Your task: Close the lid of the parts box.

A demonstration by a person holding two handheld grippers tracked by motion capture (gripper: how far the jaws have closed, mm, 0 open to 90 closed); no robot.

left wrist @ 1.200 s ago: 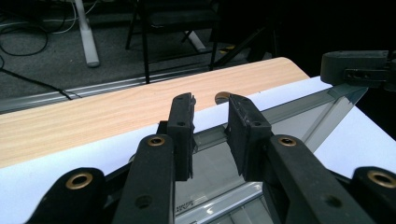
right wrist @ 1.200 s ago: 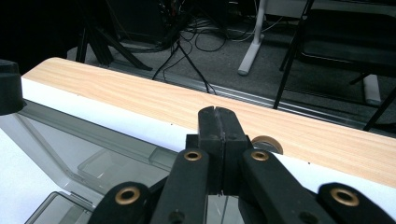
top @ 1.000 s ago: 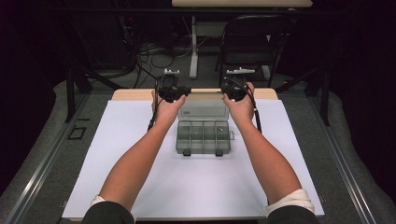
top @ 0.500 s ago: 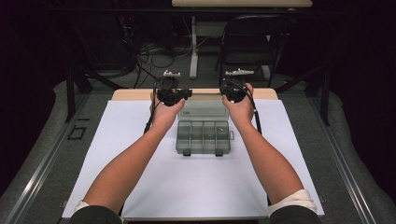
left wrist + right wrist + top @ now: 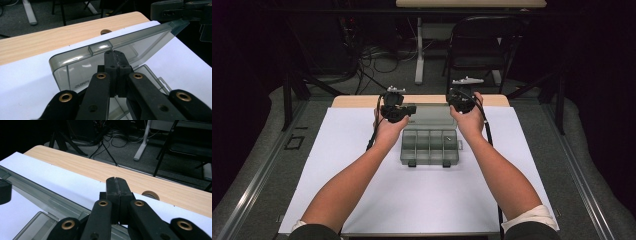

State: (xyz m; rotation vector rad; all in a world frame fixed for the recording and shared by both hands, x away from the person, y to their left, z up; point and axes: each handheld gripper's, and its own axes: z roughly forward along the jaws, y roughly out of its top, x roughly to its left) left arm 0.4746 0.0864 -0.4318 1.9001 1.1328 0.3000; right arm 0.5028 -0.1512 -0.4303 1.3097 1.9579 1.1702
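Note:
A clear grey compartment box (image 5: 429, 146) lies open on the white sheet, its lid (image 5: 432, 118) tilted back toward the far edge. My left gripper (image 5: 411, 109) is at the lid's left end and my right gripper (image 5: 454, 104) at its right end. In the left gripper view the jaws (image 5: 116, 53) have just been closing and now meet, with nothing seen between them. They sit just in front of the lid's latch tab (image 5: 100, 48). In the right gripper view the jaws (image 5: 116, 180) are pressed together over the lid's rim (image 5: 37, 192).
The white sheet (image 5: 362, 190) covers most of the table, with a strip of wooden top (image 5: 357, 101) and a cable hole (image 5: 150, 194) beyond it. A black chair (image 5: 482, 45) and floor cables (image 5: 372, 55) stand behind the table.
My left hand has shifted a little lower and closer to the lid, and its jaws have come together. The right hand and the box have not moved.

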